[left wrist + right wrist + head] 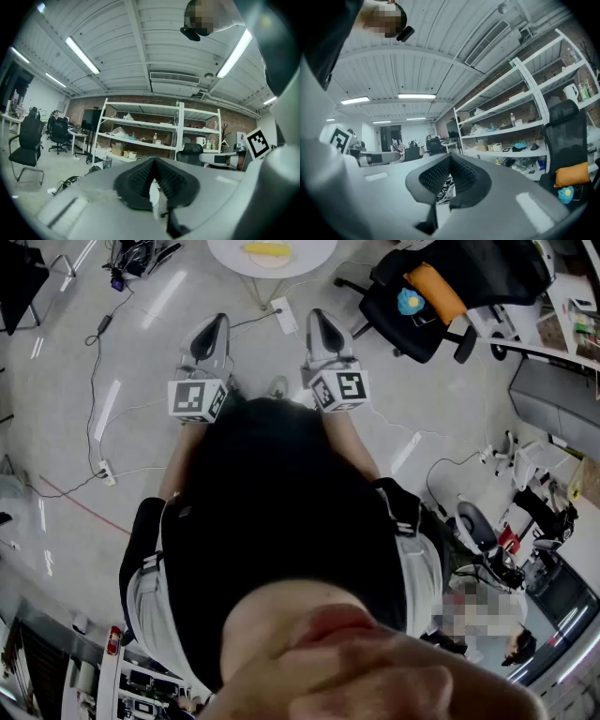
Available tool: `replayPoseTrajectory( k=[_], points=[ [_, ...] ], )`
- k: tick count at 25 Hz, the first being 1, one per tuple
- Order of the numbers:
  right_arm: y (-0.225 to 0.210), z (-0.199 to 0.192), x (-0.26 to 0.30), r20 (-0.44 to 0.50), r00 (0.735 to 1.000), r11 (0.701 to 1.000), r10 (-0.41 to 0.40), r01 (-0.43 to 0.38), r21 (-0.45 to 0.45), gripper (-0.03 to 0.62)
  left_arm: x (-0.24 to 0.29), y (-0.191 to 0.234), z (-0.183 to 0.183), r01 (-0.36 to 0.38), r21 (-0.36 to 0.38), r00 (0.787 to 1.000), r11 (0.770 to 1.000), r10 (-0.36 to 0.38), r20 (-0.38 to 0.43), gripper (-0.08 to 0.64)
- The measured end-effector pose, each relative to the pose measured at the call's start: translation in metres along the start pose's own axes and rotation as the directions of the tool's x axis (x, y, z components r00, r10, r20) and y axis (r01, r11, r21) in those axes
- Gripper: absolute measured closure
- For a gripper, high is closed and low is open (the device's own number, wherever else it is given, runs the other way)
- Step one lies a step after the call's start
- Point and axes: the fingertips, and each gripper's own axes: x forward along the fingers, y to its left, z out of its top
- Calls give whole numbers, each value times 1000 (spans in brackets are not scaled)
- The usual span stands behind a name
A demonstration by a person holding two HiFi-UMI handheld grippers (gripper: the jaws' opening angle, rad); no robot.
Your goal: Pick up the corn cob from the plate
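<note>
A yellow corn cob lies on a white plate on the round white table at the top edge of the head view. My left gripper and right gripper are held level side by side, short of the table and well apart from the cob. In the left gripper view the jaws are shut with nothing between the pads. The right gripper is likewise shut and empty. Neither gripper view shows the cob or the plate; both look out across the room at shelving.
A black office chair with an orange cushion stands right of the table. Cables and a power strip lie on the floor by the table's legs. Metal shelves and more chairs fill the room.
</note>
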Motion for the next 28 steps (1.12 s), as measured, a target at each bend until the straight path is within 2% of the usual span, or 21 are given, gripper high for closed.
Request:
replayPoseTrajectory(
  k=[4,16,28],
  points=[
    [1,-1,0,-3,1000,1000,7,-7,-3,586,0,2,-2,-17,-7,1000,1000,17,-5,558],
    [11,-3,7,-13,999,999,30,-30,-25,585,1,6,-2,11,-1,1000,1000,-11,3,558],
    [26,-10,28,-12,998,998,-64,64,-17,584,3,45,12,2,-19,1000,1000,-2,22,558]
  ],
)
